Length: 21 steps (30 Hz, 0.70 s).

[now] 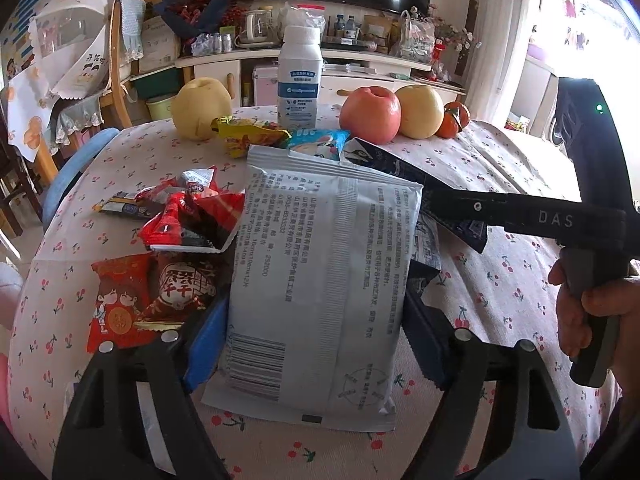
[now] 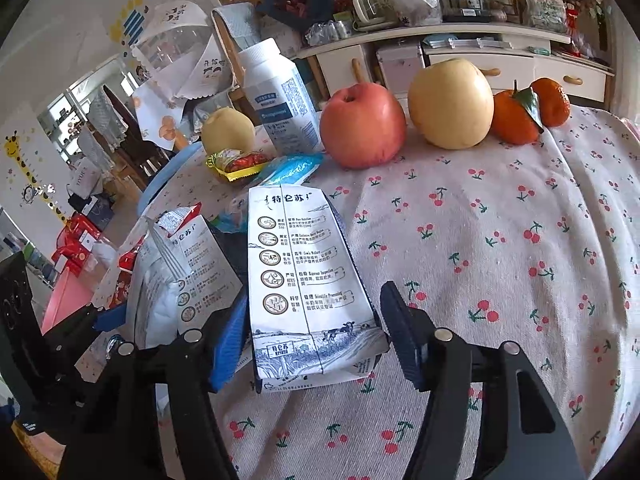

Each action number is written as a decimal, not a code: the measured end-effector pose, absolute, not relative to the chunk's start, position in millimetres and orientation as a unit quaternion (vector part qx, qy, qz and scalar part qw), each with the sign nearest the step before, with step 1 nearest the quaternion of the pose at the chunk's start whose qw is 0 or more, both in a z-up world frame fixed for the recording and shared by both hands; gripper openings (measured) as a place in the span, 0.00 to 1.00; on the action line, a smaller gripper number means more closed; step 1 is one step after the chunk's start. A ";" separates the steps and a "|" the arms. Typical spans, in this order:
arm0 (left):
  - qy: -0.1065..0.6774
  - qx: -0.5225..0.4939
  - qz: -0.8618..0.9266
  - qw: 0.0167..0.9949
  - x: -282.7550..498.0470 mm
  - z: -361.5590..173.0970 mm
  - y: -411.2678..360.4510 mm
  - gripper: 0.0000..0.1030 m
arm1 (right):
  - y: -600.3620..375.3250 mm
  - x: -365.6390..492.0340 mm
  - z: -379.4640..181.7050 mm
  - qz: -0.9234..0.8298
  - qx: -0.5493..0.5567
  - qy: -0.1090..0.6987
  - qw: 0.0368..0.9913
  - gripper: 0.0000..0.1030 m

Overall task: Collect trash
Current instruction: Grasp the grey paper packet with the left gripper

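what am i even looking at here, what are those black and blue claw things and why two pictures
Each picture comes from a camera mounted on a handheld two-finger gripper; a person holds one per hand. The left gripper straddles a flat grey-white packet, jaws apart. The right gripper straddles an empty milk carton, also open; nothing looks clamped yet. On the cherry-print tablecloth lie snack wrappers, a red apple, pears, oranges and a white bottle. The person's hand shows holding the right gripper.

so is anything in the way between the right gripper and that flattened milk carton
No. The milk carton already lies between the open fingers of the right gripper, nothing in between. A second carton lies just left of it.
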<state>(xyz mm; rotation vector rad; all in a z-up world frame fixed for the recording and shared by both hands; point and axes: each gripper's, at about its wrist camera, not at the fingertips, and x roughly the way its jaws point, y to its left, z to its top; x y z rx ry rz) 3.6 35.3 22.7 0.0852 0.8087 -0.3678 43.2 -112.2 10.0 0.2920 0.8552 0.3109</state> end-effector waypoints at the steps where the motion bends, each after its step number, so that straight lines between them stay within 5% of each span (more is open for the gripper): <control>1: 0.391 0.039 -0.177 0.902 3.2 22.9 36.6 0.77 | -113.1 43.4 9.3 0.149 0.145 0.412 0.887 0.62; 9: 0.375 0.014 -0.178 0.910 -7.0 35.3 49.9 0.77 | -107.8 43.3 4.2 0.145 0.126 0.411 0.891 0.71; 21: 0.345 -0.008 -0.185 0.920 -26.8 57.5 71.8 0.77 | -97.3 33.6 11.4 0.111 0.077 0.399 0.907 0.59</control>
